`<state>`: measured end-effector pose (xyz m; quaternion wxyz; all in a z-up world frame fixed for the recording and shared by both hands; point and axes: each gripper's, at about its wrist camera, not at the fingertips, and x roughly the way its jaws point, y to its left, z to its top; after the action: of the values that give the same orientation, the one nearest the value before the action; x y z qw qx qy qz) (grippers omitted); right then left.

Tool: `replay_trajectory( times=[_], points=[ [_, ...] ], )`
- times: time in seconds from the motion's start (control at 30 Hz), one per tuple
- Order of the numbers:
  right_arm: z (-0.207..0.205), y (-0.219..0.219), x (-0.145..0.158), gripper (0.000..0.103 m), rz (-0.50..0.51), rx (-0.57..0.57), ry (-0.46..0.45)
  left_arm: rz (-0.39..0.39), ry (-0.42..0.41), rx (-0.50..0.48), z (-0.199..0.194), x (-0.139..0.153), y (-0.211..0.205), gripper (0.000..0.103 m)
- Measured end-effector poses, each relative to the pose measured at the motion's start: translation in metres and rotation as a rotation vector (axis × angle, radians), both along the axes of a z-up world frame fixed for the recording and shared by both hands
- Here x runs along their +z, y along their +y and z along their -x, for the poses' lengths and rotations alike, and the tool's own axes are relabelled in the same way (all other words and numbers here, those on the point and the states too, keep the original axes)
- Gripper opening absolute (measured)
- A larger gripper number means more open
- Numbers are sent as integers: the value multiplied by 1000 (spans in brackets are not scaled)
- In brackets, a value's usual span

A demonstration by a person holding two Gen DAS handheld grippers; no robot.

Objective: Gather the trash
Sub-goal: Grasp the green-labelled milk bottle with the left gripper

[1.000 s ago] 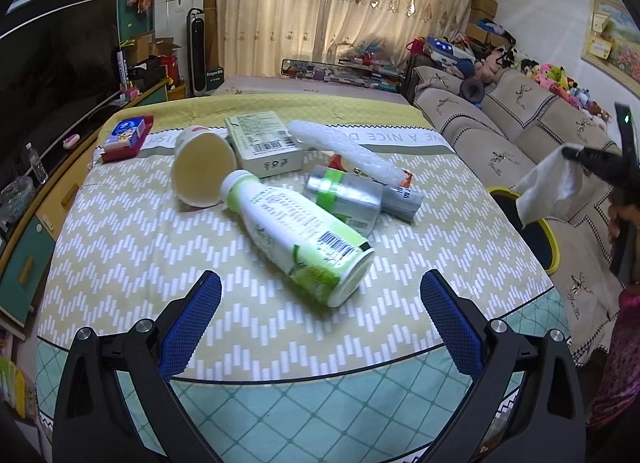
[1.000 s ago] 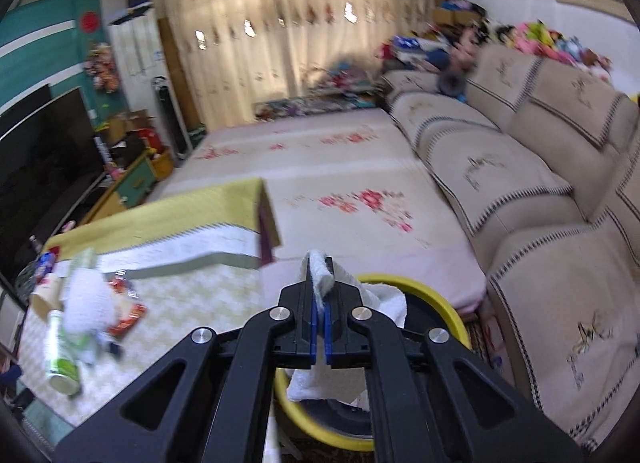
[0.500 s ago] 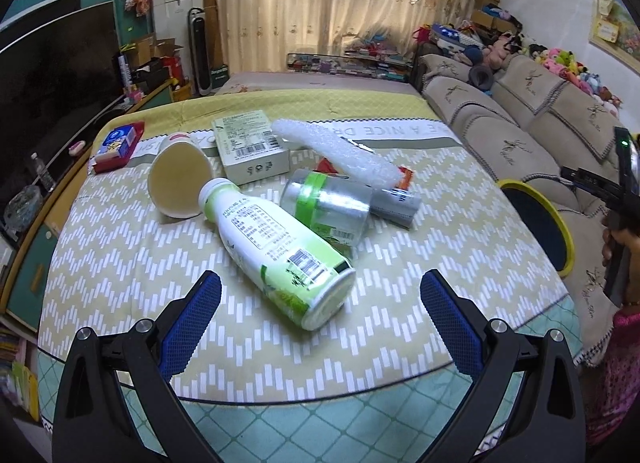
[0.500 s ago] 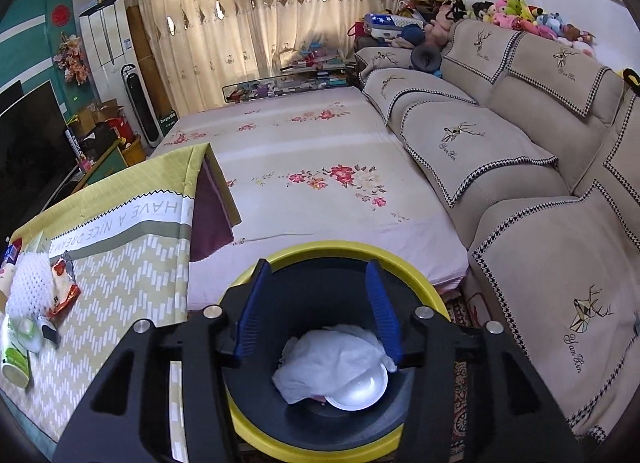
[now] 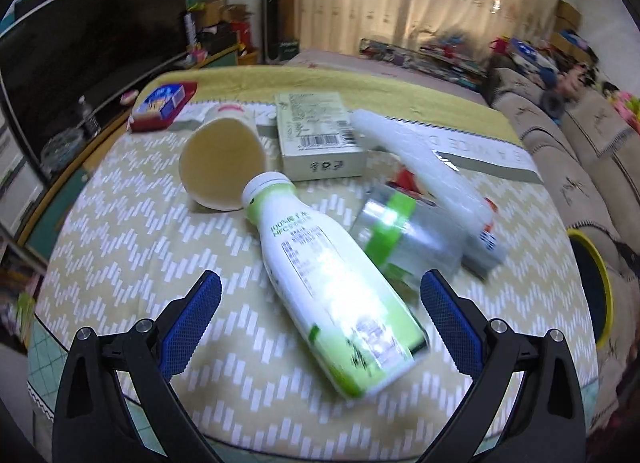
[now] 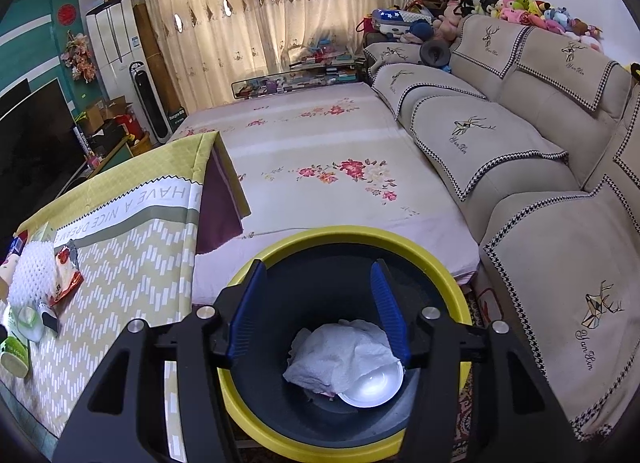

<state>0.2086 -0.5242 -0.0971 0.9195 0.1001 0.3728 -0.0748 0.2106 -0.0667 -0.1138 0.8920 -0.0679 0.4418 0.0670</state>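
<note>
My left gripper (image 5: 318,307) is open, its fingers either side of a white and green bottle (image 5: 324,287) lying on the table (image 5: 120,247). Behind the bottle lie a paper cup (image 5: 222,165), a green carton (image 5: 318,135), a white foam sleeve (image 5: 420,167) and a silver can (image 5: 404,235). My right gripper (image 6: 318,311) is open and empty above a yellow-rimmed black bin (image 6: 280,251). A crumpled white tissue (image 6: 340,355) and a white lid (image 6: 372,387) lie in the bin.
A red and blue packet (image 5: 162,105) lies at the table's far left. The bin (image 5: 592,287) stands off the table's right edge, between the table and a beige sofa (image 6: 520,151). A TV (image 5: 92,55) is at the left.
My right gripper opened and dropped the tissue into the bin. My left gripper moved in closer to the bottle, which now lies between its fingers.
</note>
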Motion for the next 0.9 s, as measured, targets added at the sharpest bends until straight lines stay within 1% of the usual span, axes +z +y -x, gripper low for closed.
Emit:
replay_trajectory(
  times=[0.13,0.2,0.23,0.33,0.47,0.6,0.63,0.67,0.73,0.9],
  points=[
    [0,0,0,52,-9,8,-1,18,35,26,-11,-11,7,98],
    [0,0,-1,53,-12,11,0,12,45,29,-12,-15,10,98],
    [0,0,-1,53,-13,13,1,17,49,25,-13,-17,13,97],
    [-1,1,-5,53,-18,20,12,22,62,16,-13,-19,23,90],
    [-3,3,-9,53,-24,27,25,3,73,10,-12,-20,34,88],
    [-4,8,-11,53,-25,38,33,-30,91,-27,-18,-24,36,83],
    [-4,9,-11,53,-25,40,34,-30,95,-36,-19,-25,36,76],
    [-4,10,-11,53,-25,41,35,-23,101,-49,-20,-27,36,65],
    [-3,11,-11,53,-26,43,37,-3,114,-74,-20,-31,36,53],
    [0,10,-12,53,-29,42,39,-19,92,-114,-9,-26,38,52]
  ],
)
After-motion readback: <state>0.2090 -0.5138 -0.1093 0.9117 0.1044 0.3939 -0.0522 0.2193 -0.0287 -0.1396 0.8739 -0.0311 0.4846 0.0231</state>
